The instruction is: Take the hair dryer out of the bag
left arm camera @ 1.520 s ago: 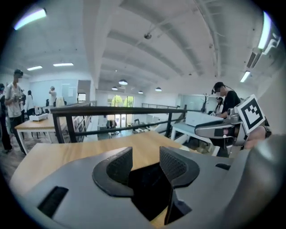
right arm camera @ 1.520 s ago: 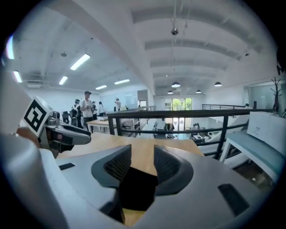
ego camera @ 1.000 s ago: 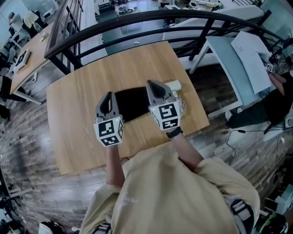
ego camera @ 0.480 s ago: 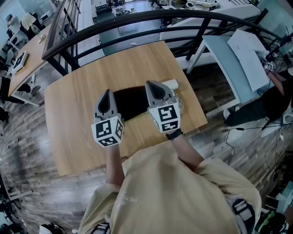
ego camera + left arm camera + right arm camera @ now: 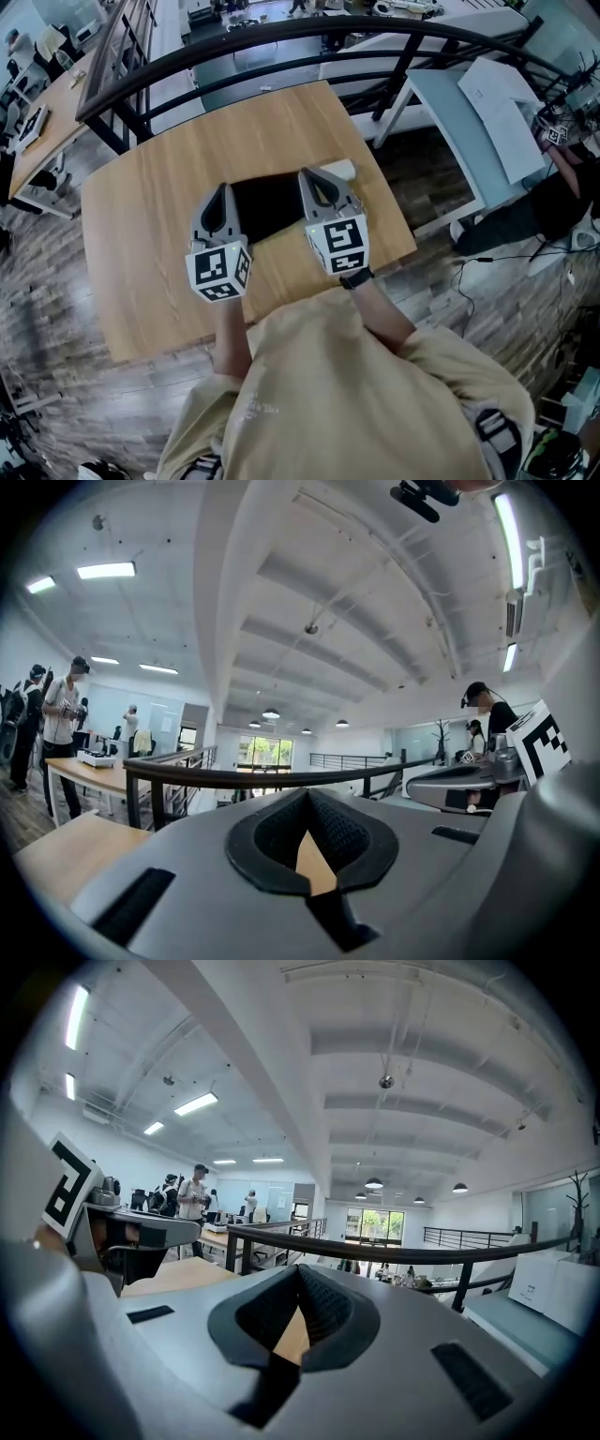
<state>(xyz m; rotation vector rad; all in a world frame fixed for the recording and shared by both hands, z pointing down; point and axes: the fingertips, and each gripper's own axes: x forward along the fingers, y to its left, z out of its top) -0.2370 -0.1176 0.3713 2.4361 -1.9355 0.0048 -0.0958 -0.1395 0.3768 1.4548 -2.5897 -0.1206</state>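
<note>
A black bag (image 5: 267, 204) lies flat on the wooden table (image 5: 159, 187), between my two grippers. A white hair dryer (image 5: 339, 170) shows only as a small end at the bag's right, mostly hidden behind my right gripper (image 5: 313, 178). That gripper hovers level at the bag's right edge, shut and empty. My left gripper (image 5: 222, 192) hovers at the bag's left edge, also shut with nothing in it. In the left gripper view (image 5: 305, 797) and the right gripper view (image 5: 298, 1271) the pads meet, with only tabletop and railing beyond.
A black curved railing (image 5: 281, 42) runs just past the table's far edge. A pale desk with papers (image 5: 487, 94) stands to the right. Dark wood floor surrounds the table. People stand at desks in the distance (image 5: 66, 714).
Both grippers have drifted a little across the table near the bag. The right gripper now covers more of the white hair dryer. Both stay shut.
</note>
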